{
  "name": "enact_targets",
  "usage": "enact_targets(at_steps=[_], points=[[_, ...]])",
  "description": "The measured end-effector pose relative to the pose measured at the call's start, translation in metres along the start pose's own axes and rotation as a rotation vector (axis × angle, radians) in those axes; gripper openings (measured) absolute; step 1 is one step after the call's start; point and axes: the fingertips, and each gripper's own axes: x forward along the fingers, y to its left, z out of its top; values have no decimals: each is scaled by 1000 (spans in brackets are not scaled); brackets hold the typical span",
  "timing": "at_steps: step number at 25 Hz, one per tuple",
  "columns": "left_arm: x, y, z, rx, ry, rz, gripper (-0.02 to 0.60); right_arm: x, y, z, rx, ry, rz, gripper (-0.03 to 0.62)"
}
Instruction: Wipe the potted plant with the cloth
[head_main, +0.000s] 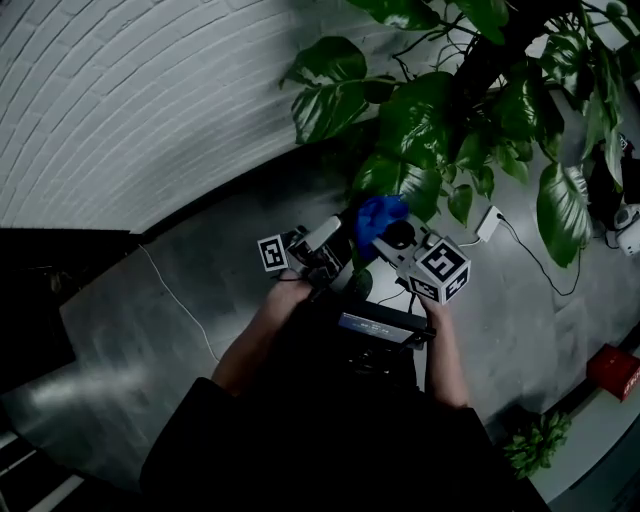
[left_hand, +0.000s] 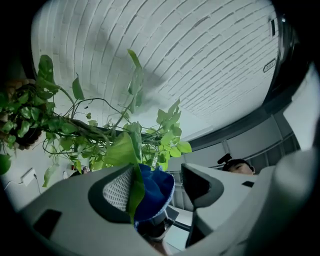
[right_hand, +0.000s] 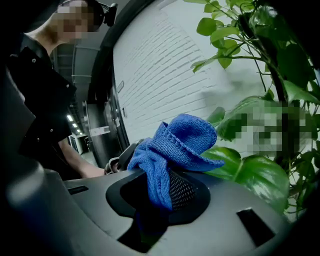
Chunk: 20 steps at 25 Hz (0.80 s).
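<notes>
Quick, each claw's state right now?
Left claw: open around a leaf, not gripping it.
Right claw: shut on cloth.

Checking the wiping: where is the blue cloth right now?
Centre of the head view: the blue cloth is clamped in the right gripper, beside a leaf between the open jaws of the left gripper.

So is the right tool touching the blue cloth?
Touching. In the right gripper view, the right tool has its jaws shut on the blue cloth, which bunches out above them.
</notes>
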Motion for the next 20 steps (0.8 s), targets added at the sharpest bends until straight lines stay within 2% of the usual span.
enact_targets(at_steps=[4, 12, 20], points=[[-2, -1, -10, 6, -35, -2, 293, -12, 17, -25, -5, 6, 38, 107], [-5, -5, -27, 77, -73, 31, 293, -36, 43, -59, -13, 9, 94, 107], [2, -4, -47, 116, -52, 48, 292, -56, 52, -77, -15, 8, 113, 107]])
